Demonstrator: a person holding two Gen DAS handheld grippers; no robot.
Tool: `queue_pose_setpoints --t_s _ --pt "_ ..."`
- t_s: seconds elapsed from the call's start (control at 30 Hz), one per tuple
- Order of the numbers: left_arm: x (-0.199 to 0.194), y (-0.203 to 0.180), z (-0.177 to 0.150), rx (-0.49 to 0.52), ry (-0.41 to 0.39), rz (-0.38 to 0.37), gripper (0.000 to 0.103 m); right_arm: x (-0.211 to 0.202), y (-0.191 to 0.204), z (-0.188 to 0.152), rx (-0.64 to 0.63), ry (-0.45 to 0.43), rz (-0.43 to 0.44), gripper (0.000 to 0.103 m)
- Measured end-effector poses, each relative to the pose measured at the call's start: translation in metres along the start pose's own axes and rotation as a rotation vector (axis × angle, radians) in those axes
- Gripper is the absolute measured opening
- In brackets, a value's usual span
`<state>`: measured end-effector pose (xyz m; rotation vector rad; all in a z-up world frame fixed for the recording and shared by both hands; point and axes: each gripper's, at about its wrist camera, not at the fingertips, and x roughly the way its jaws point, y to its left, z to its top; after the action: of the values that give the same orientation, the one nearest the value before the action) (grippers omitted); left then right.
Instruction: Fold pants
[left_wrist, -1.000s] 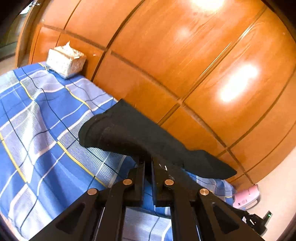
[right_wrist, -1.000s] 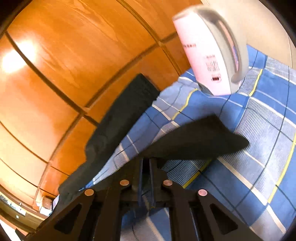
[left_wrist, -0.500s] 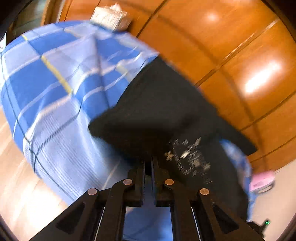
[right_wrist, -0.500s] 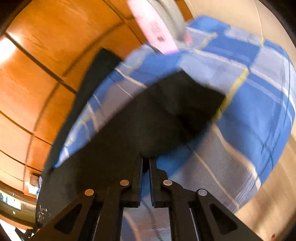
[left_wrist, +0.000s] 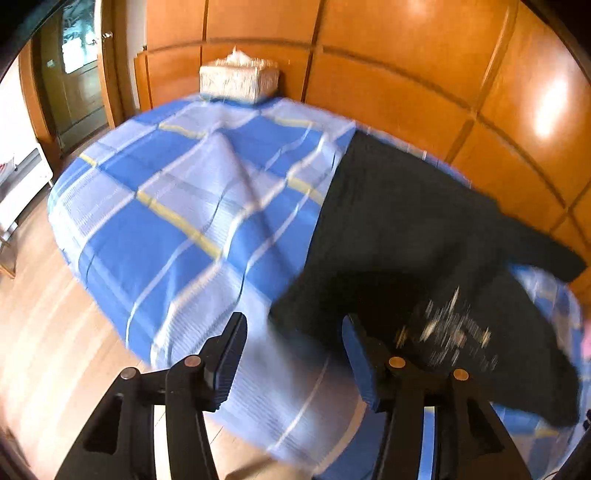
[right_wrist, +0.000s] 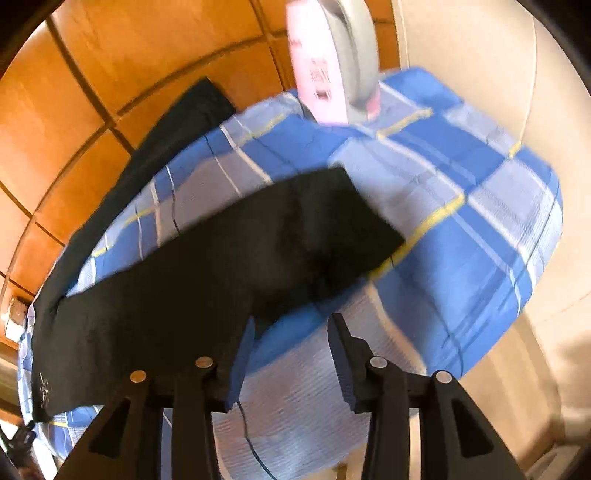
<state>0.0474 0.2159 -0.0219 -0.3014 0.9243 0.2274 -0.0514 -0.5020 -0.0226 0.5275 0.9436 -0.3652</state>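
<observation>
Black pants (left_wrist: 406, 229) lie spread on a blue checked bedspread (left_wrist: 177, 206), with a white print near one end. In the left wrist view my left gripper (left_wrist: 293, 328) hangs just short of the pants' near edge. Its jaws are opening and do not press on the cloth. In the right wrist view one folded leg of the pants (right_wrist: 221, 266) runs across the bedspread (right_wrist: 480, 229). My right gripper (right_wrist: 291, 326) is over its near edge. Its jaws are opening too, and the cloth's edge lies by the left finger, not pinched. Both views are blurred by motion.
A white woven tissue box (left_wrist: 238, 79) stands at the bed's far end against the wooden panelled wall (left_wrist: 424, 74). A pink and grey appliance (right_wrist: 332, 62) stands upright on the bed's far corner. Wooden floor (left_wrist: 48, 332) lies left of the bed, with white furniture (left_wrist: 18, 177) beyond.
Both grippers were shut on the pants' edge and held it up. They have tipped down towards the bed and opened. The pants now lie flat, let go.
</observation>
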Motion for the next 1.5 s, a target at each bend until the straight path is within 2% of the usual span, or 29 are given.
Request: queue_pose_setpoints --t_s 0.07,0.13,0.3,0.37,0.4,0.43,0.47,0.57,0.67,0.8,1.0,1.23,1.27,1.33,1.43,1.5 --pt "0.003 -0.011 0.019 0.021 -0.029 -0.012 0.060 0.006 0.016 0.019 -0.008 -0.021 0.027 0.042" --pt "0.013 -0.024 0.036 0.046 -0.036 -0.022 0.060 0.016 0.029 0.036 -0.016 -0.023 0.056 0.042" --pt "0.058 -0.061 0.079 0.084 0.006 -0.057 0.060 0.053 0.068 0.085 0.015 -0.034 0.138 0.042" --pt "0.073 -0.072 0.092 0.092 0.020 -0.060 0.060 0.072 0.087 0.115 0.020 -0.053 0.159 0.043" --pt "0.082 -0.078 0.102 0.100 0.024 -0.060 0.060 0.074 0.091 0.123 0.025 -0.060 0.169 0.045" --pt "0.089 -0.085 0.108 0.107 0.024 -0.056 0.060 0.083 0.098 0.142 0.047 -0.074 0.196 0.055" --pt "0.096 -0.092 0.116 0.116 0.022 -0.049 0.060 0.087 0.103 0.152 0.067 -0.083 0.213 0.060" --pt "0.115 -0.113 0.131 0.159 0.017 -0.037 0.060 0.106 0.116 0.195 0.133 -0.130 0.251 0.063" --pt "0.133 -0.131 0.142 0.210 0.020 -0.025 0.060 0.124 0.137 0.236 0.065 -0.170 0.150 0.063" --pt "0.153 -0.148 0.148 0.249 0.035 -0.041 0.060 0.153 0.158 0.278 -0.015 -0.172 0.042 0.063" --pt "0.168 -0.164 0.151 0.293 0.039 -0.059 0.060 0.171 0.170 0.320 -0.055 -0.221 -0.018 0.063" --pt "0.174 -0.158 0.164 0.291 0.045 -0.080 0.060 0.205 0.175 0.351 -0.100 -0.213 -0.059 0.063" --pt "0.174 -0.154 0.167 0.279 0.048 -0.088 0.060 0.209 0.178 0.354 -0.115 -0.212 -0.056 0.060" --pt "0.174 -0.141 0.175 0.245 0.048 -0.087 0.060 0.215 0.184 0.358 -0.147 -0.197 -0.065 0.025" --pt "0.174 -0.115 0.188 0.185 0.041 -0.071 0.059 0.213 0.195 0.349 -0.247 -0.186 -0.108 0.014" --pt "0.174 -0.093 0.197 0.112 0.042 -0.080 0.059 0.206 0.194 0.340 -0.276 -0.186 -0.108 0.013"
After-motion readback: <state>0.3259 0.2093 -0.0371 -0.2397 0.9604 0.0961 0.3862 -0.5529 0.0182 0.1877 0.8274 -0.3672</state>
